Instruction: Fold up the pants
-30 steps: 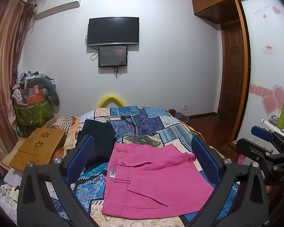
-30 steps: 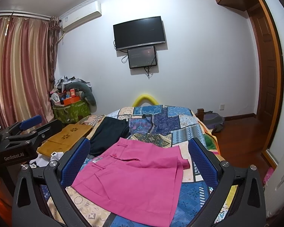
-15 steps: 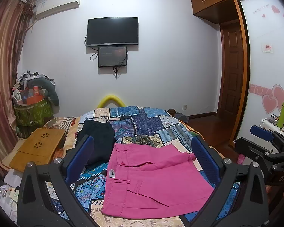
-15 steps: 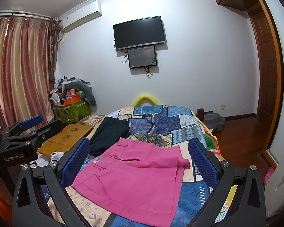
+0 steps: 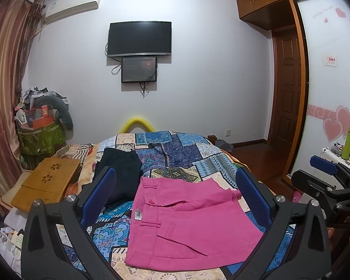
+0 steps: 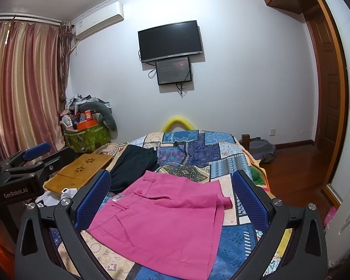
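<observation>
Pink pants [image 5: 189, 221]: lying folded on patchwork bedspread [image 5: 189, 149], waistband beside black garment [image 5: 121, 170].
Left gripper [image 5: 175, 200]: I'm hovering above pants, jaws wide, empty.
Right gripper [image 6: 171, 200]: hovering alongside, jaws wide, ready for edges.

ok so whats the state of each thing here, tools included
left tool: open, empty
right tool: open, empty
pink pants: folded, flat on bed
dark pants: folded, flat on bed
tv: off
small screen: on, dim
door: closed

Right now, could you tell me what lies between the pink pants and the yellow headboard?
In both views, bare patchwork bedspread separates the pink pants from the yellow headboard.
</observation>
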`<action>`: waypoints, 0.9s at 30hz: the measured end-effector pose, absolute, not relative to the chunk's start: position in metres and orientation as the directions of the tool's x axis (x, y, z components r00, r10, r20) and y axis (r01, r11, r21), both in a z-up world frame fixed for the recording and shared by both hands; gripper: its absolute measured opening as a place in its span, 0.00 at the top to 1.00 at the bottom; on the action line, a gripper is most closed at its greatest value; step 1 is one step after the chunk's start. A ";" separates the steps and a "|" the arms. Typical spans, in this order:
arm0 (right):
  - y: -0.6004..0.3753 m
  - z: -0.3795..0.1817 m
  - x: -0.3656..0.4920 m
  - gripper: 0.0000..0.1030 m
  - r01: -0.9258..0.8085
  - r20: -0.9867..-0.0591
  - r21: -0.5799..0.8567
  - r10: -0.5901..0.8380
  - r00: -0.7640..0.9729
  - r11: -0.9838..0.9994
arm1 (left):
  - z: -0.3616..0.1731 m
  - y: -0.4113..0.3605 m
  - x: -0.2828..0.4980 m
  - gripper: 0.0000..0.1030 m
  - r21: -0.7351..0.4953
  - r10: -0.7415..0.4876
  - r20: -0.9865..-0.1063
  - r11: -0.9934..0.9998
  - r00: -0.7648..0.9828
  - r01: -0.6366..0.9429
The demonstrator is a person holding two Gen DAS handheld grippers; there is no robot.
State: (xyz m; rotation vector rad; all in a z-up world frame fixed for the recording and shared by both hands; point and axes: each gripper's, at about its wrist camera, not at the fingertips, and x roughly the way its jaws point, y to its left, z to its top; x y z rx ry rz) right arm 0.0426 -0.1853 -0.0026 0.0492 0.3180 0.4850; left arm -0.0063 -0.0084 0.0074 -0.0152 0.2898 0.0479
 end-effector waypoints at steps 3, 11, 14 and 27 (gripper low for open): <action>-0.185 -0.003 0.043 0.00 -0.450 -0.289 0.121 0.465 0.837 0.885 | 0.008 -0.008 -0.006 0.00 -0.007 0.045 -0.285 0.999 0.957 -0.050; -0.185 -0.003 0.042 0.00 -0.450 -0.288 0.121 0.465 0.837 0.885 | 0.007 -0.009 -0.005 0.00 -0.005 0.045 -0.284 0.999 0.958 -0.049; -0.185 -0.003 0.043 0.00 -0.450 -0.290 0.121 0.465 0.837 0.885 | 0.007 -0.009 -0.004 0.00 -0.006 0.043 -0.286 0.999 0.957 -0.047; -0.182 -0.012 0.073 0.00 -0.436 -0.332 0.115 0.448 0.830 0.892 | -0.007 -0.001 0.037 0.00 -0.008 0.036 -0.352 0.999 0.935 -0.041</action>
